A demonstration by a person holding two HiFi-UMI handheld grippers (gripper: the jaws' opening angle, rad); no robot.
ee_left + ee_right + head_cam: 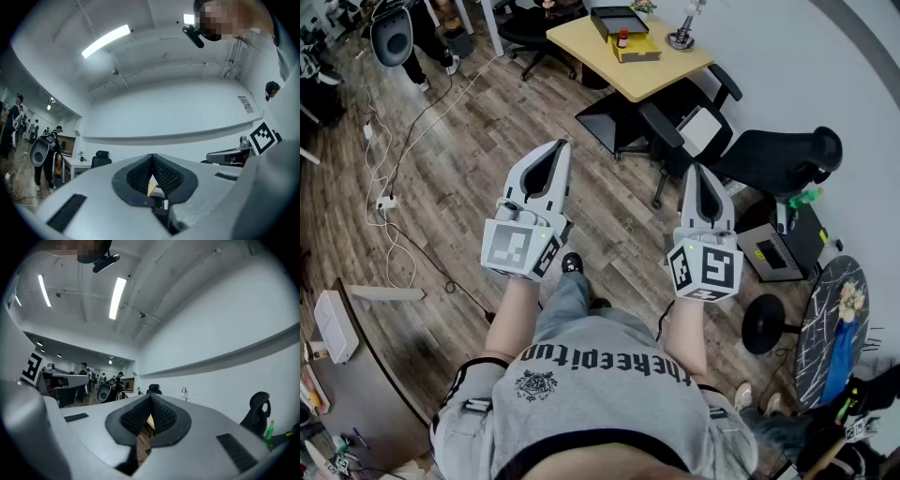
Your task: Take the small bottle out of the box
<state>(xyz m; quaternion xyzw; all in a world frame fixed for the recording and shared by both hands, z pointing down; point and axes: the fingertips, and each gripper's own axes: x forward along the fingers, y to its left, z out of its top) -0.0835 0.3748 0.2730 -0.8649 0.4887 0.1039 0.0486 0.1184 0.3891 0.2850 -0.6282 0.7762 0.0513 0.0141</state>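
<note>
The wooden table stands far ahead at the top of the head view. On it sits a yellow box with a black tray behind it. A small dark bottle with a red cap stands upright at the box's near-left edge; whether it is inside I cannot tell. My left gripper and right gripper are held out over the wood floor, well short of the table. Both are shut with nothing between the pads.
Black office chairs stand between me and the table, another chair to the right. Cables and a power strip lie on the floor at left. A round stool and a grey case sit at right. People stand far off.
</note>
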